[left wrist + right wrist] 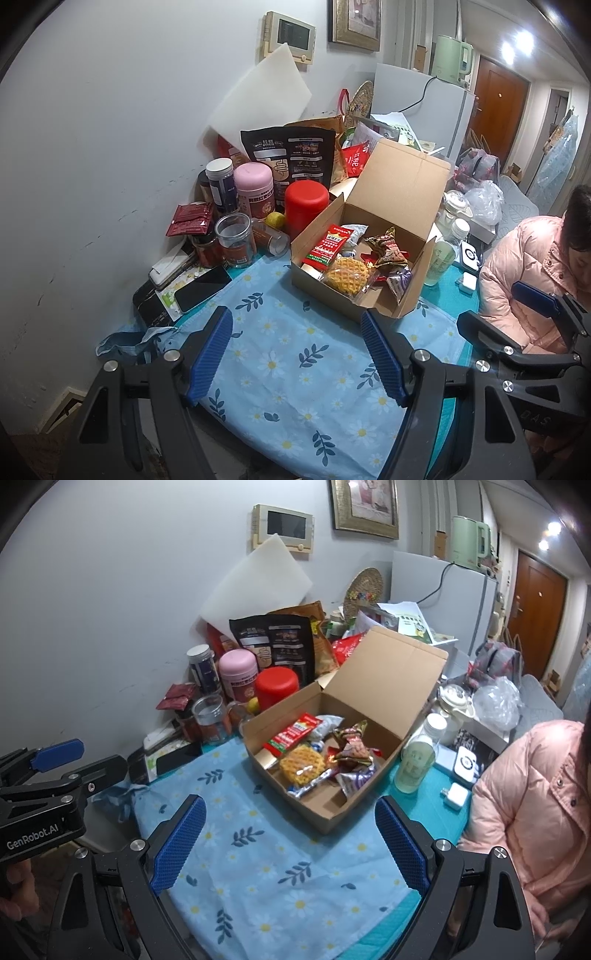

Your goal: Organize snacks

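Note:
An open cardboard box sits on the floral cloth with its lid standing up. Inside lie a yellow waffle, a red packet, a dark brown wrapped snack and a purple packet. My left gripper hovers open over the cloth just in front of the box, holding nothing. My right gripper is beside it, also open and empty, short of the box's near corner.
Behind the box stand a red canister, a pink jar, glass jars and a black pouch. A phone lies at the left. A bottle stands to the box's right. A person in a pink jacket sits at the right edge.

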The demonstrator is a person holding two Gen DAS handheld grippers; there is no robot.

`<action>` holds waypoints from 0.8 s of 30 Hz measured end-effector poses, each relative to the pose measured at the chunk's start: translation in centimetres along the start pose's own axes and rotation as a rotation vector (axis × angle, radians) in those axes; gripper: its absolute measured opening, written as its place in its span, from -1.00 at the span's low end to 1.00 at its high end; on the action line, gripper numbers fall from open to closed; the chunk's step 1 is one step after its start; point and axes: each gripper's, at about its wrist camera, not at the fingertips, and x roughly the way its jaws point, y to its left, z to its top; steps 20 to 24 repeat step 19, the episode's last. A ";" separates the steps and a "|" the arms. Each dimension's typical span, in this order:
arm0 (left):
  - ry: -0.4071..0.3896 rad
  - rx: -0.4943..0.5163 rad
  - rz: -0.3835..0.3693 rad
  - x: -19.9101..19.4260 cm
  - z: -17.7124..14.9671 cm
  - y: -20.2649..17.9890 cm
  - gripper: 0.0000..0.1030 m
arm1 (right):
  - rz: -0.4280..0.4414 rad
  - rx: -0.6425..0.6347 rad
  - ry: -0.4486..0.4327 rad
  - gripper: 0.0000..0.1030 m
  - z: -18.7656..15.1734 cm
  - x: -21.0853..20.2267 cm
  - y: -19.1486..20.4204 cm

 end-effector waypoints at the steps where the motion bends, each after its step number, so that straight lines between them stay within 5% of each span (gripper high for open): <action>1: 0.001 0.002 -0.001 0.1 0.0 -0.1 0.40 | -0.002 0.002 0.002 0.83 0.1 0.1 0.0; 24: 0.013 0.025 -0.034 0.8 0.1 -0.4 0.40 | -0.009 0.013 0.010 0.83 0.2 0.6 -0.1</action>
